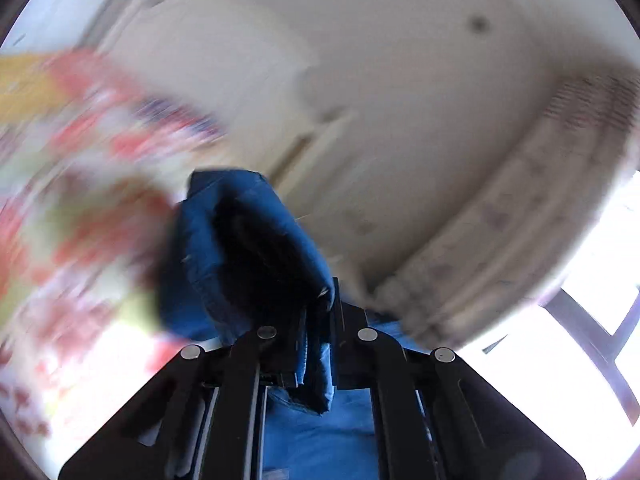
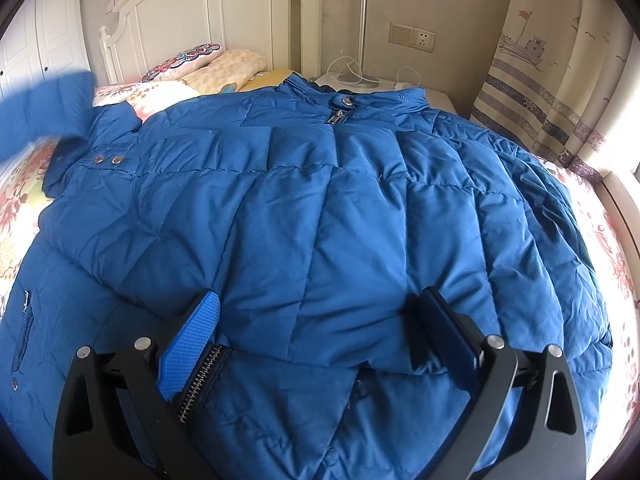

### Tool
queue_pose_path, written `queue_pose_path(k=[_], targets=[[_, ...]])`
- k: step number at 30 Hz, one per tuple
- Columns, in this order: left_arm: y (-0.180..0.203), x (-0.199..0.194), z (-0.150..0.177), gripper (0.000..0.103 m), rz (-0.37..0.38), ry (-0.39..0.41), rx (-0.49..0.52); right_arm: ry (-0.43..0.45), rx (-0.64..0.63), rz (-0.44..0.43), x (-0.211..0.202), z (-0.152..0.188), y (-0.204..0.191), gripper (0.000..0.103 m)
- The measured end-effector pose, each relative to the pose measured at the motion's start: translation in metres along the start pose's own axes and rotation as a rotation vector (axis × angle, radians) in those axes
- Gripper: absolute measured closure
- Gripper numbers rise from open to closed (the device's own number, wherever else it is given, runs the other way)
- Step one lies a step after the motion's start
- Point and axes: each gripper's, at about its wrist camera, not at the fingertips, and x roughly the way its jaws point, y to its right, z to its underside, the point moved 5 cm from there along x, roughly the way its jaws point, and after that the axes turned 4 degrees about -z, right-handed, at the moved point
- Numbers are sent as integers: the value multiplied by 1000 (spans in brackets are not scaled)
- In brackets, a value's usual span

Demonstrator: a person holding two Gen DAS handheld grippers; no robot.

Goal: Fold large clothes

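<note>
Over bed [image 2: 600,240], right gripper [image 2: 316,312] wide, angled down at blue jacket [image 2: 320,200], left gripper [image 1: 320,312] level, pinching jacket cuff

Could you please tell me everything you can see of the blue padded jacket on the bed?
The blue jacket is a quilted, puffy coat of smooth, shiny fabric, lying front up across the floral bedspread, collar toward the headboard. Its zip is closed to a snap at the collar; two snaps sit on a sleeve tab. The open right tongs straddle the lower front. The left tongs are shut on a fold, seemingly its sleeve, held in the air.
</note>
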Motion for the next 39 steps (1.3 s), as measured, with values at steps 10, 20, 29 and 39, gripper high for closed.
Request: queue_pose_path(k=[10, 20, 29, 39], targets=[[182, 117, 38, 91, 300, -365, 172, 5, 11, -14, -1, 0, 1, 4], [145, 79, 27, 9, 163, -196, 175, 34, 56, -66, -5, -2, 7, 4], [-5, 111, 115, 4, -337, -334, 209, 149, 237, -151, -23, -6, 42, 7], [-26, 130, 147, 4, -381, -472, 255, 243, 628, -358, -35, 4, 119, 29]])
